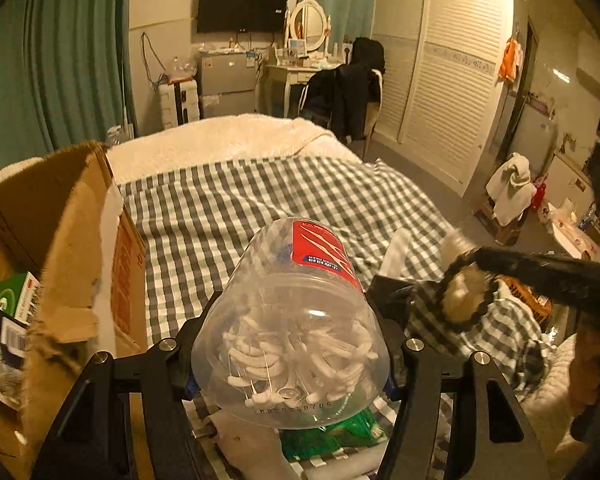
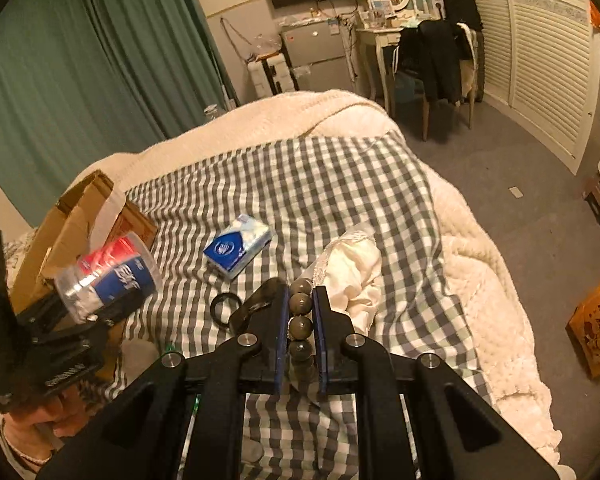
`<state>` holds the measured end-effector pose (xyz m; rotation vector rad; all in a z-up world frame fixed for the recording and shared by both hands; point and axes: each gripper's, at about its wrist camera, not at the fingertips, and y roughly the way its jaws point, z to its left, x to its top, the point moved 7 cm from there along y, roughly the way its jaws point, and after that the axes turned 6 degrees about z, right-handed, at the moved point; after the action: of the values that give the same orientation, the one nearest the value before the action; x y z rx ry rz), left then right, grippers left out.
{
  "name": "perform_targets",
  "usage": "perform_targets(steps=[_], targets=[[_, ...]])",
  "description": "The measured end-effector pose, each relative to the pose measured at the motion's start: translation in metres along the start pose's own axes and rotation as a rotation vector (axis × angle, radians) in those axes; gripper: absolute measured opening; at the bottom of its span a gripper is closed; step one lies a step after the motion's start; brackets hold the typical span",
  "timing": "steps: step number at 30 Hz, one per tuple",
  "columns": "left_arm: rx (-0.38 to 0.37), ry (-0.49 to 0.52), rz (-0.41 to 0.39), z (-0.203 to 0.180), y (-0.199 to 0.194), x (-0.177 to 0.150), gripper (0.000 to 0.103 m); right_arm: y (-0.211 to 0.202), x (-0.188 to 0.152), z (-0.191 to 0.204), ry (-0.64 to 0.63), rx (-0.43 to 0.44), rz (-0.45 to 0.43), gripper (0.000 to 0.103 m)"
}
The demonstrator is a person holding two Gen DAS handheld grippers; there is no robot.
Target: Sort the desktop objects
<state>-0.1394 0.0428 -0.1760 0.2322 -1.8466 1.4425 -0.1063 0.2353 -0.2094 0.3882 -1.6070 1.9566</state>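
Checked bedspread [image 2: 300, 184] over cream blanket [image 2: 308, 112] — teal curtains [image 2: 80, 80], louvred wardrobe [image 2: 540, 60]

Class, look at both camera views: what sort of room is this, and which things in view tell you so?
Most likely a bedroom in a home. A bed with a checked cover fills the middle, a dressing table with an oval mirror stands at the far wall, and louvred wardrobe doors line the right side.
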Motion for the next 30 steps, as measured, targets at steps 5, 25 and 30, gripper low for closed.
perform_targets(steps=[5,25,30], targets=[[-0.002,0.015,-0.045,-0.005,-0.024,0.005,0.065,-0.015,0.003,0.007,0.000,0.011,-0.047,0.011],[0.007,-0.016,-0.175,0.015,-0.098,0.025,0.065,-0.088,0.024,0.048,-0.046,0.003,-0.273,0.011],[0.026,-0.021,-0.205,0.022,-0.113,0.029,0.065,-0.101,0.029,0.054,-0.050,0.008,-0.314,0.011]])
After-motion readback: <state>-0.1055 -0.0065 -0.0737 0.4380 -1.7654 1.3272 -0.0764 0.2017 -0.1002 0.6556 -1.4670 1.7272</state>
